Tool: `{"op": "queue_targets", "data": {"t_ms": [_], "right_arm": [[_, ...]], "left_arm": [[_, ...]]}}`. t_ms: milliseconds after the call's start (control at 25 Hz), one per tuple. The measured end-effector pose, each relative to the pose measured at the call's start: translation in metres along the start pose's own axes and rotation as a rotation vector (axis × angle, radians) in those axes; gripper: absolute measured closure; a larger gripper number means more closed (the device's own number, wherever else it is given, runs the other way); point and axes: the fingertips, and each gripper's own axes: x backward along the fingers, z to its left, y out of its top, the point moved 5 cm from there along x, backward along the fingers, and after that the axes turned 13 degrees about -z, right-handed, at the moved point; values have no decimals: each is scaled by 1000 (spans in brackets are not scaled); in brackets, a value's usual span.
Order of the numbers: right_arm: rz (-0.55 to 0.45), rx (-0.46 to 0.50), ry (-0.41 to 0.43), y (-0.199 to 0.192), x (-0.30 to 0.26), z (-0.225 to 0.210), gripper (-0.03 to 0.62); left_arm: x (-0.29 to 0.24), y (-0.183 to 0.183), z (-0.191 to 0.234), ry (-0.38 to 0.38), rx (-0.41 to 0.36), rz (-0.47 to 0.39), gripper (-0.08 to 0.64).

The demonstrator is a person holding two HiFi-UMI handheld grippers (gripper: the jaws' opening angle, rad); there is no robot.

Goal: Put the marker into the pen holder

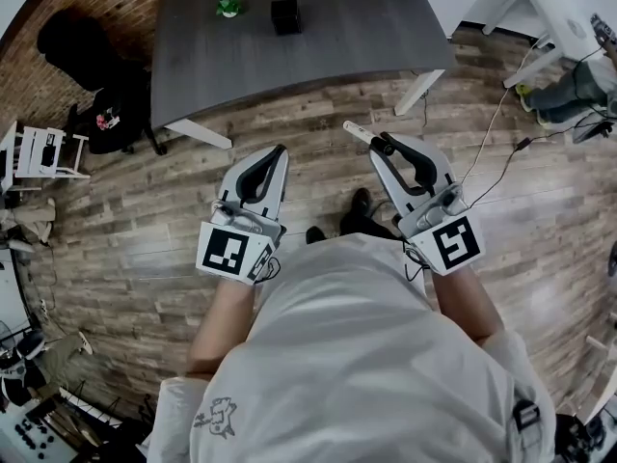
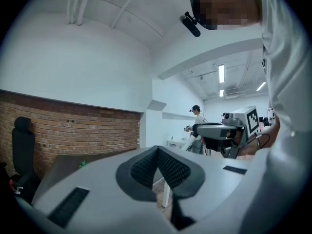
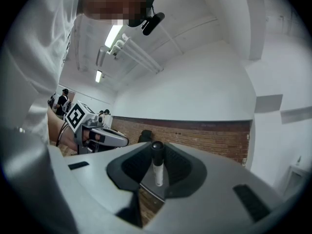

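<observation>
Judging by its look, the marker (image 3: 158, 169) is taken to be light, stiff and smooth-sided, so it can be expected to pivot or slide if it is pinched only lightly. It is clamped between the jaws of the right gripper (image 1: 384, 145), which are closed partway onto it. In the right gripper view the black cap is seen at the top between the pads, with the white barrel below it. In the head view the marker is found right of centre, its white end sticking out to the upper left of the jaw tips. A hold near the middle of the barrel is judged steadier than one at the cap, which could be pulled off.

The jaws of the left gripper (image 1: 277, 154) are brought together at their tips, and nothing is held between them. The black pen holder (image 1: 285, 15) is seen at the top of the head view on the dark surface (image 1: 376, 27), well apart from both grippers, with a small green object (image 1: 228, 7) near it on the left.

No brand or label can be read on the marker. Only black-and-white square patterns are made out on the gripper cubes, and the print on the white shirt (image 1: 366, 355) is too small to be read.
</observation>
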Motion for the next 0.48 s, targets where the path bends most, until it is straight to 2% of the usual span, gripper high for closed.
{"op": "queue_targets", "data": {"t_ms": [240,480], "right_arm": [[-17,-26,-2,-13,-7,-65,509],[-25,-43,35,-22,-18,-125,509]], "left_arm": [[-67,-6,-1,-9,-14,17,549],[-123,-19,0,15,-11,33,549]]}}
